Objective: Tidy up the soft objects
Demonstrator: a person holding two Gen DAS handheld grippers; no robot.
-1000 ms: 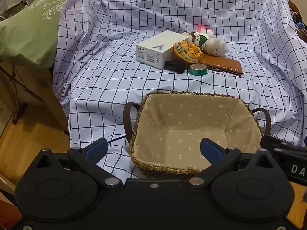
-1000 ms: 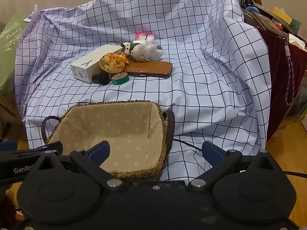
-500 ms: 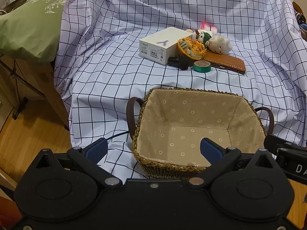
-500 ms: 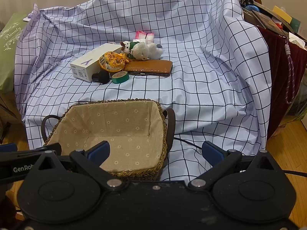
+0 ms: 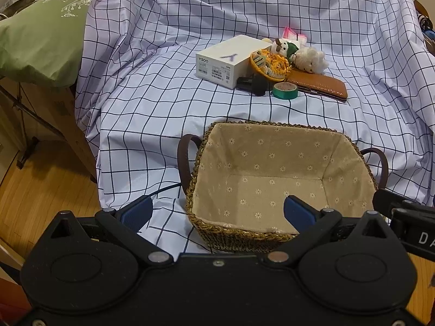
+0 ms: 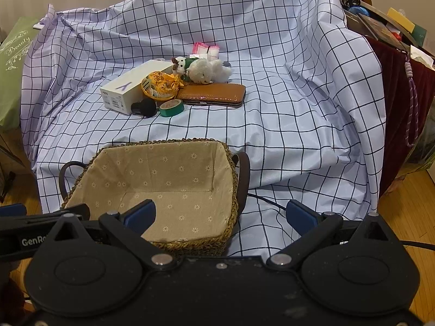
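**Basket empty, both grippers open, soft items untouched**

Change noted: across the last second the left wrist view has risen and pulled back a little, so the basket (image 5: 282, 179) sits lower in frame and the pile further up; the right wrist view barely shifts. Nothing on the cloth has moved. Judgement: sorting has not started and this is the approach stage.

- Left gripper (image 5: 218, 213): jaws spread wide, holding nothing, at lower centre over the basket's near rim.
- Right gripper (image 6: 221, 214): jaws spread wide, holding nothing, at lower centre by the basket's right handle.
- Basket: woven, flower-print lining, nothing inside; lower centre of both views.
- Plush toy (image 6: 202, 69): white, green scarf, lying in the pile at upper centre, touching the brown wallet (image 6: 214, 97).
- Yellow pouch (image 6: 160, 85): leaning on the white box (image 6: 133, 89).
- Green tape roll (image 6: 171, 107) and a black object (image 6: 145, 107): just in front of the box.
- Checked cloth (image 6: 299, 108): covers the whole surface.

Writing: "Y500" on the box; "Beauty" on the green pillow (image 5: 40, 30), upper left; "GenRo…" and "DA…" cut off on the gripper bodies.
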